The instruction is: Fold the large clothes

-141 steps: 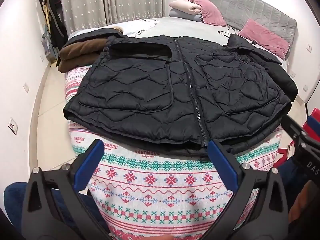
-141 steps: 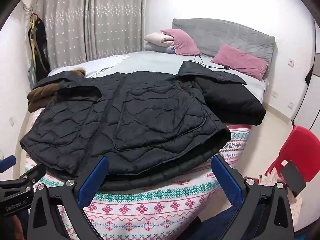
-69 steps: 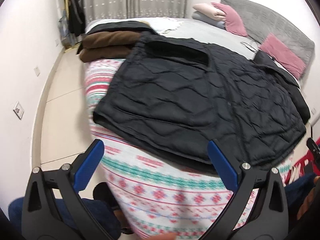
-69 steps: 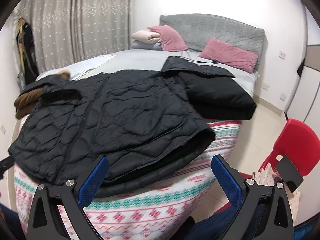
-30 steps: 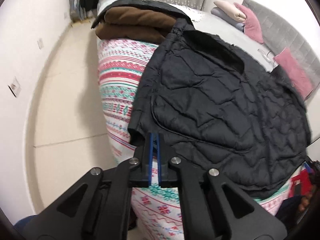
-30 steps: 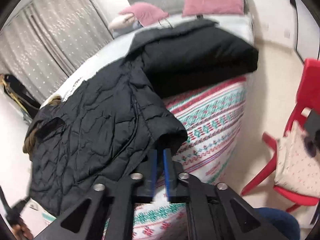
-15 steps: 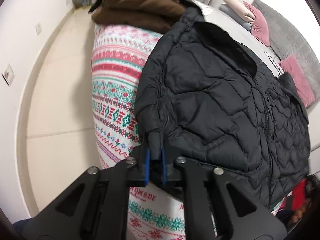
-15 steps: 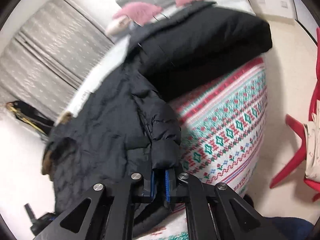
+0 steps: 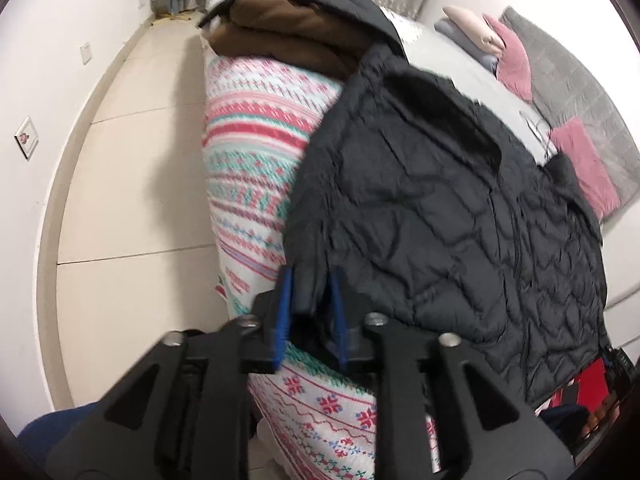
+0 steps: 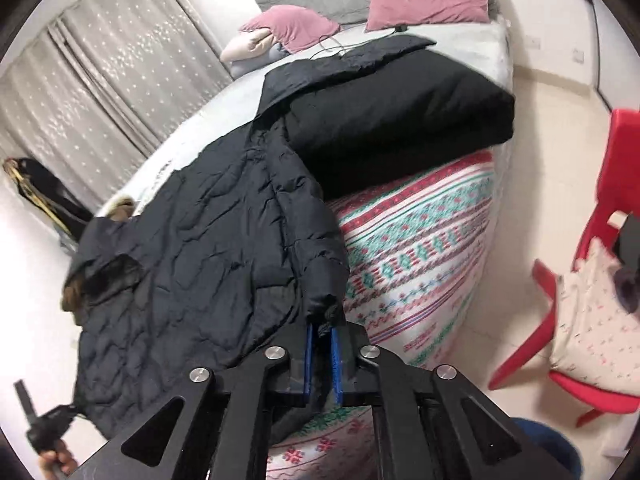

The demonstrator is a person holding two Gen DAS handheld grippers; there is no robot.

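Both hem corners of the black quilted jacket [image 9: 440, 208] now sit lifted off the patterned bed [image 9: 256, 128]: your left gripper [image 9: 310, 300] and right gripper [image 10: 321, 344] each pinch one, jaws opening slightly, ready to fold.

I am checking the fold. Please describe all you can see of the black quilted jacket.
The black quilted jacket, puffy with wavy stitching and a front zipper, lies spread on the patterned blanket. The left gripper and right gripper each have a bottom corner between their opening jaws, slightly lifted.
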